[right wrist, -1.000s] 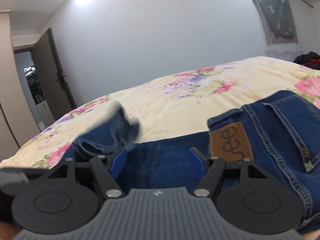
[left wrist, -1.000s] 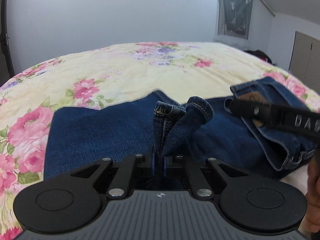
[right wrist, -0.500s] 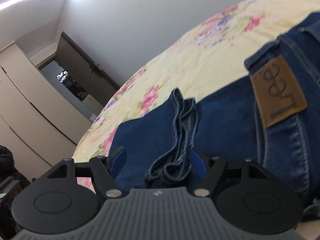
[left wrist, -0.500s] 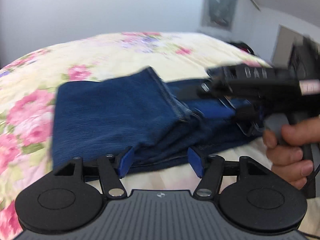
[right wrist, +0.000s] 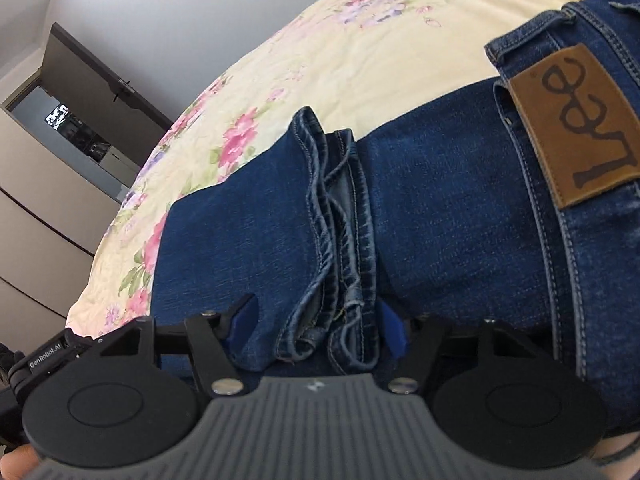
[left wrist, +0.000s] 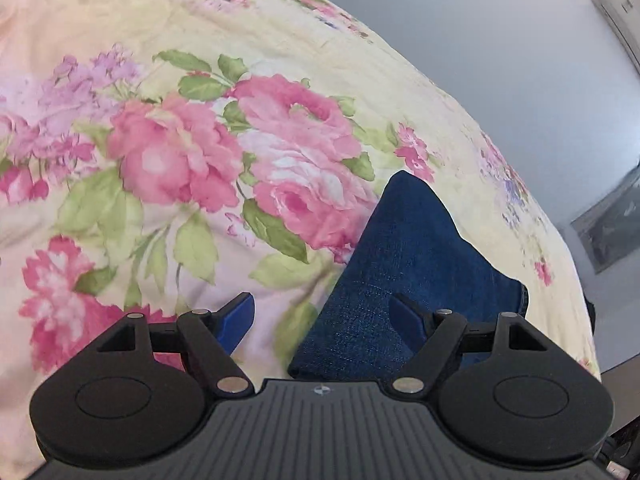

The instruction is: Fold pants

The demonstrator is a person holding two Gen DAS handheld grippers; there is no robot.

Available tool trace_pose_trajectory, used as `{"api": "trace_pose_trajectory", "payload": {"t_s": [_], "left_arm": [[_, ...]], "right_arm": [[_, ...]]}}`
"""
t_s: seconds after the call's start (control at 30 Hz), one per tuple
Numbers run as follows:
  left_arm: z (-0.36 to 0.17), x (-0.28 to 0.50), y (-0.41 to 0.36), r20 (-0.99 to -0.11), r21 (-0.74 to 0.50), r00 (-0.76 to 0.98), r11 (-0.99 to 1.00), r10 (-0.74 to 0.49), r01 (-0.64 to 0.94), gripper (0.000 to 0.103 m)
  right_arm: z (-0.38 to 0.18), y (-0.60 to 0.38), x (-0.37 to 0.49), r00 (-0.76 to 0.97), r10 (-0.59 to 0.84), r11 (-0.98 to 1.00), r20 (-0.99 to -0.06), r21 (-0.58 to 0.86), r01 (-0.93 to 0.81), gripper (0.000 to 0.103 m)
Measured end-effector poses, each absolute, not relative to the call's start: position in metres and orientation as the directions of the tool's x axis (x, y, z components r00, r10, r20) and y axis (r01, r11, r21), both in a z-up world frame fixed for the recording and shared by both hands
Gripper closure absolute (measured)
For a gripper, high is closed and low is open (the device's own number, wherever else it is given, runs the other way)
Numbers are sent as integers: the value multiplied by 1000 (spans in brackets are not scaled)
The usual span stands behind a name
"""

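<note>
Closing on the jeans' bunched hems, right gripper hasn't pinched yet; left gripper gapes empty over the bed. Denim's heavy, floppy (grab all 2 hems).

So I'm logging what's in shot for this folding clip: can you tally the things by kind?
Jeans: 1
Leather brand patch on the jeans: 1
Floral bedspread: 1
Handheld grippers: 2, left gripper and right gripper
Dark door: 1
Total: 6
</note>
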State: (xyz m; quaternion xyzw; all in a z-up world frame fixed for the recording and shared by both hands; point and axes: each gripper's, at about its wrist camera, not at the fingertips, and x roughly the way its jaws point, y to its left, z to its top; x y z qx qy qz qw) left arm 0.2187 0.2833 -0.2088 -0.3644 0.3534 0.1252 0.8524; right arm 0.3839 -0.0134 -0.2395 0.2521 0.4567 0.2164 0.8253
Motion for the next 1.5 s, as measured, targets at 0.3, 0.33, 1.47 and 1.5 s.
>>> {"api": "trace_pose_trajectory", "payload": {"t_s": [0.3, 0.33, 1.47, 1.5], "left_arm": [[-197, 231, 261, -695, -450, 719, 790, -17, -416, 13], [-195, 230, 259, -687, -454, 727, 792, -19, -408, 13], [-218, 269, 191, -802, -208, 596, 914, 44, -347, 15], [-214, 266, 192, -796, -216, 603, 910, 46, -354, 16]], "right_arm": [[-210, -43, 376, 552, 646, 728, -527, 644, -237, 96], [-206, -52, 376, 570, 641, 723, -514, 653, -226, 96], [-233, -77, 338, 580, 511, 853, -634, 460, -247, 82], [-225, -82, 337, 590, 518, 846, -619, 472, -247, 82]]}}
